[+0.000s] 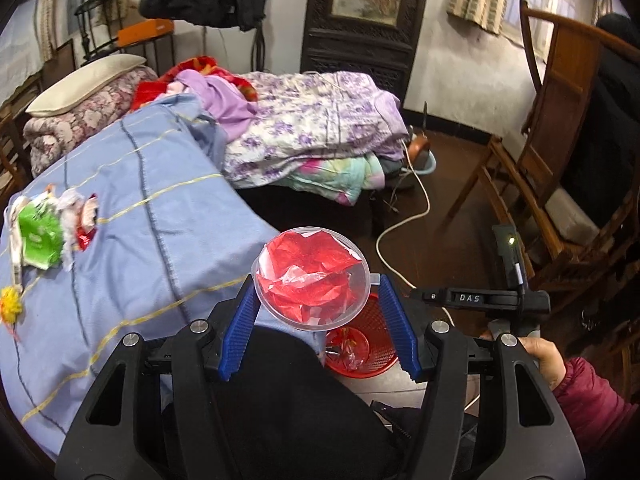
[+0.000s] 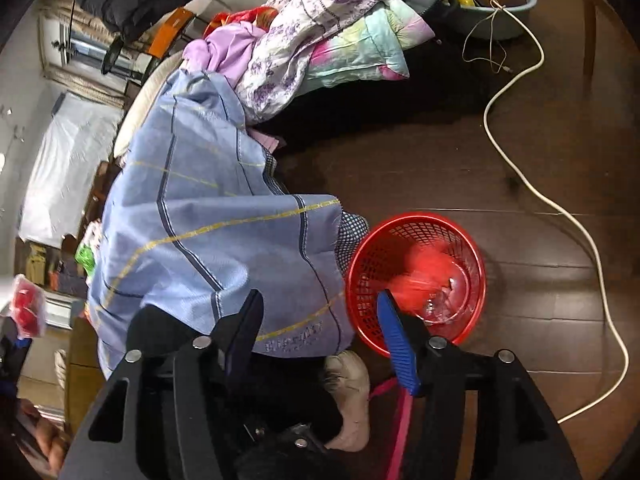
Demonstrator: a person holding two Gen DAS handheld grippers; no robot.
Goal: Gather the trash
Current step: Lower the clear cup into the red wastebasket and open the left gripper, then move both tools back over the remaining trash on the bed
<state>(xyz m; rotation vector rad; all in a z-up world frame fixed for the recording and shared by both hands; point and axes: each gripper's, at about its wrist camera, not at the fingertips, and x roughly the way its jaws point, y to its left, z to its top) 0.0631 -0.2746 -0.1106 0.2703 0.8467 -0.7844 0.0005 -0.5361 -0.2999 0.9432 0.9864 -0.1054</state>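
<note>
Blue-padded jaws of the left gripper [image 1: 318, 312] clamp a clear plastic cup [image 1: 312, 276] stuffed with red wrappers.

Blue blanket [image 1: 132, 216] fills nine o'clock, bearing a green packet [image 1: 40, 240] and scraps. Red mesh basket [image 2: 416, 276] sits on dark floor at three o'clock of the right wrist view; right gripper [image 2: 320, 328] hangs over it, jaws apart, a blurred red scrap [image 2: 424, 276] inside the basket.

Left wrist view level over blue bedspread [image 1: 132, 208]; right wrist view rolled sideways, looking down; both share red basket [image 2: 416, 276]
</note>
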